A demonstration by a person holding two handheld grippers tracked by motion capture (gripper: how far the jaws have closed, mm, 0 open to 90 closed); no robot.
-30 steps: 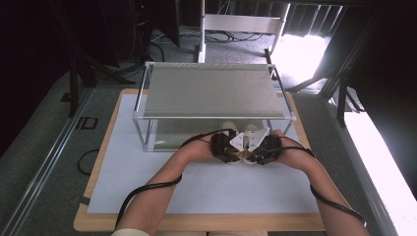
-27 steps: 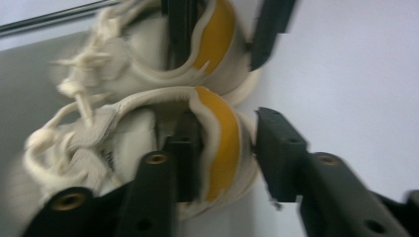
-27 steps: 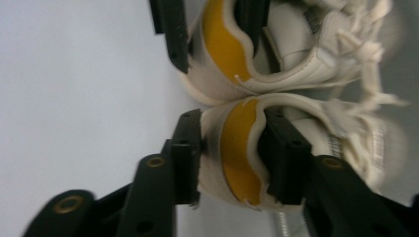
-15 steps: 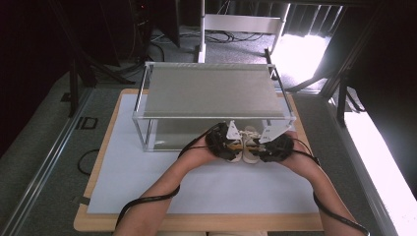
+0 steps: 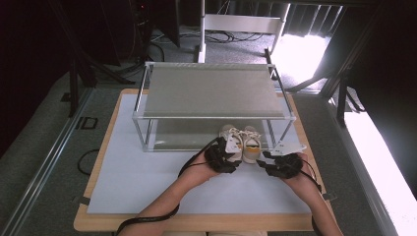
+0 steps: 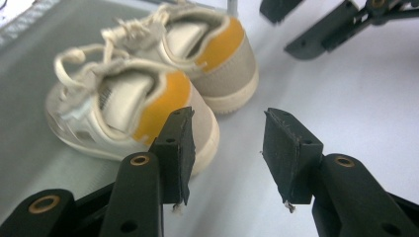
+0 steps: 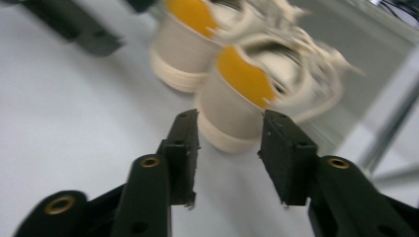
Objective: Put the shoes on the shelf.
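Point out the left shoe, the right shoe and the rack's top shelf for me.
left shoe [image 5: 231,142], high view, on its upper.
right shoe [image 5: 251,146], high view, on its heel end.
top shelf [image 5: 211,91], high view, on its middle.

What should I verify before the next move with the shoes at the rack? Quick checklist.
1. Left gripper empty: ok, jaws apart, nothing between the pads.
2. Right gripper empty: ok, jaws apart, shoe heel beyond the tips.
3. Pair of shoes together, upright: ok, side by side, heels toward the person.
4. Shoes fully under the rack: not ok, heels stick out past its front edge.
5. Grippers apart from each other: ok, a gap shows in the high view.
6. Toes touching the lower shelf's back: cannot tell, hidden.
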